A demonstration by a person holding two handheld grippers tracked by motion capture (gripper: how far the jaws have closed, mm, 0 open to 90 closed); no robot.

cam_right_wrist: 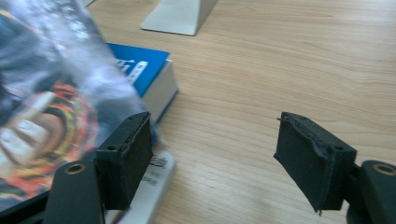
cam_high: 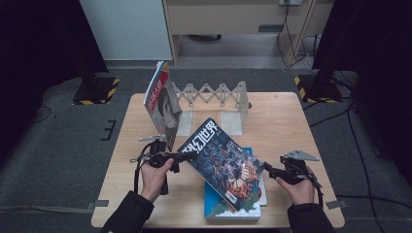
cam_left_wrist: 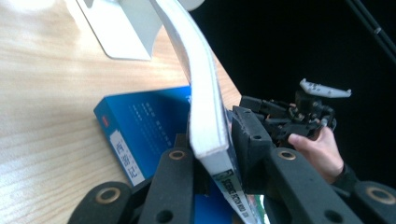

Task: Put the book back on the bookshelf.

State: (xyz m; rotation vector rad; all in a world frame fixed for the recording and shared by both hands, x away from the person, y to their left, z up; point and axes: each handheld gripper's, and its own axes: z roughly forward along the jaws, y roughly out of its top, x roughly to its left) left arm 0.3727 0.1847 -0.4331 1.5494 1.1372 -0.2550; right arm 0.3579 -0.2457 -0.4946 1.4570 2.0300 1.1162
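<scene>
On the wooden desk (cam_high: 291,116) a white folding rack (cam_high: 214,97) stands at the back, with a magazine (cam_high: 163,104) leaning upright against its left end. A blue book (cam_high: 233,206) lies flat near the front edge. Tilted above it is the dark comic book (cam_high: 226,165), its left edge clamped in the left tool (cam_high: 182,158), whose jaws press on both covers. The right tool (cam_high: 270,170) sits just beside the comic's right edge, jaws wide and holding nothing.

Light wooden table (cam_high: 286,121) on grey carpet (cam_high: 58,145); dark surroundings, perhaps curtains; pale cabinet (cam_high: 131,29) behind.
</scene>
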